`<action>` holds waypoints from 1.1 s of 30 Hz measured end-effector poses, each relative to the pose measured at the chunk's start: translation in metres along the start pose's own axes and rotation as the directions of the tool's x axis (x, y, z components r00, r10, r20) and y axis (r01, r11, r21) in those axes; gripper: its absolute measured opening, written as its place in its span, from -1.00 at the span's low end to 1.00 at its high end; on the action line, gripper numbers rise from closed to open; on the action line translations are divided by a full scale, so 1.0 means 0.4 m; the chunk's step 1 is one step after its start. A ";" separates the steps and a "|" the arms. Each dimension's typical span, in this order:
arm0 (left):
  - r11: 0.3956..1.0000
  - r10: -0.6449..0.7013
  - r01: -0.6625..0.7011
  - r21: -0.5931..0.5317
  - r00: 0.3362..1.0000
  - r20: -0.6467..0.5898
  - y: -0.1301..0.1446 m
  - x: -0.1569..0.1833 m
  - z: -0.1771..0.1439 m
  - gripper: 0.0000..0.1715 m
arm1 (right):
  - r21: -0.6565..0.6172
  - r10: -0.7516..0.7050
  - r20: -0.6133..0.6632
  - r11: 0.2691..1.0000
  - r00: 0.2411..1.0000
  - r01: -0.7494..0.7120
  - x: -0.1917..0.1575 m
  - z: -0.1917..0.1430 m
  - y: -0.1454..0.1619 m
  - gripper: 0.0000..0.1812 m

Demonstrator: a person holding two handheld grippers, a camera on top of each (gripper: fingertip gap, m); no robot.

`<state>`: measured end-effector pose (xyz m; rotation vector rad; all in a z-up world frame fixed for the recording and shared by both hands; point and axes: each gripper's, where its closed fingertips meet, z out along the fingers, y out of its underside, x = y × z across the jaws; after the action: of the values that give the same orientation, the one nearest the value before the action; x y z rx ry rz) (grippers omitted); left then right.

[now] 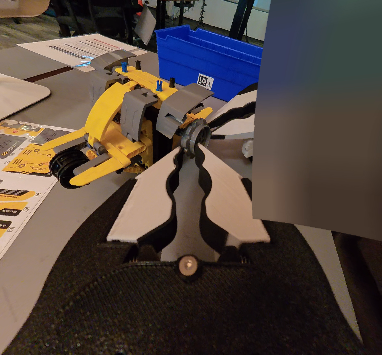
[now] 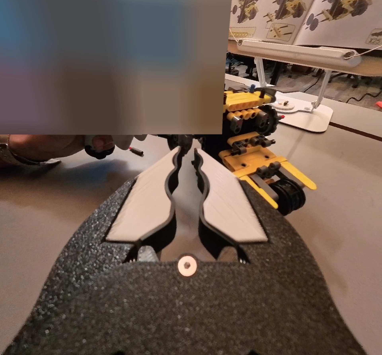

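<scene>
A yellow and grey brick-built vehicle (image 1: 132, 122) stands on a grey bench (image 1: 68, 101), near its middle, with a black front wheel (image 1: 66, 167) set between two yellow prongs. Small blue and black pins stick up from its yellow top beam.

The left gripper (image 1: 189, 149) has its white, black-edged fingers closed to a narrow gap at the tips, pinching a dark grey gear (image 1: 196, 136) that sits at the vehicle's side. The right gripper (image 2: 187, 151) comes in from the opposite side; its fingertips are also nearly together and reach the same gear, though a blurred patch hides the contact, so a firm grip cannot be confirmed. In the left wrist view, the right gripper's white fingers show just beyond the gear.

Behind the vehicle, toward the far edge, stands a blue plastic bin (image 1: 206, 60) with a small square tag. A sticker sheet (image 1: 22, 159) lies by the wheel, toward the left edge. An open instruction booklet (image 2: 299, 8) rests on a white stand (image 2: 306, 115). A small dark pin (image 2: 136, 150) lies loose on the bench beside a person's hand (image 2: 62, 146).
</scene>
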<state>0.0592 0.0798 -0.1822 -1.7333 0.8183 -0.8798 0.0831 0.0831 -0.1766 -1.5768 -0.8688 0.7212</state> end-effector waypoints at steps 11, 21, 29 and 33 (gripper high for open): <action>1.000 0.001 -0.001 0.012 1.000 0.001 -0.002 -0.002 -0.002 -0.89 | 0.043 0.036 0.023 0.998 0.999 -0.037 0.001 -0.018 -0.014 -0.79; 1.000 0.014 -0.015 0.022 1.000 0.009 -0.007 -0.001 -0.004 -0.89 | 0.075 0.025 0.075 0.997 0.997 -0.031 -0.029 -0.020 -0.029 -0.76; 0.999 0.018 -0.019 0.032 1.000 0.012 -0.014 -0.001 -0.007 -0.89 | 0.059 0.016 0.070 0.998 0.997 -0.020 -0.031 -0.013 -0.022 -0.75; 0.999 0.021 -0.022 0.035 1.000 0.013 -0.015 0.000 -0.008 -0.89 | 0.059 0.017 0.069 0.998 0.997 -0.021 -0.031 -0.014 -0.022 -0.75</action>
<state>0.0573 0.0803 -0.1756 -1.6948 0.8067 -0.8631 0.0797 0.0706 -0.1671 -1.5163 -0.8754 0.8113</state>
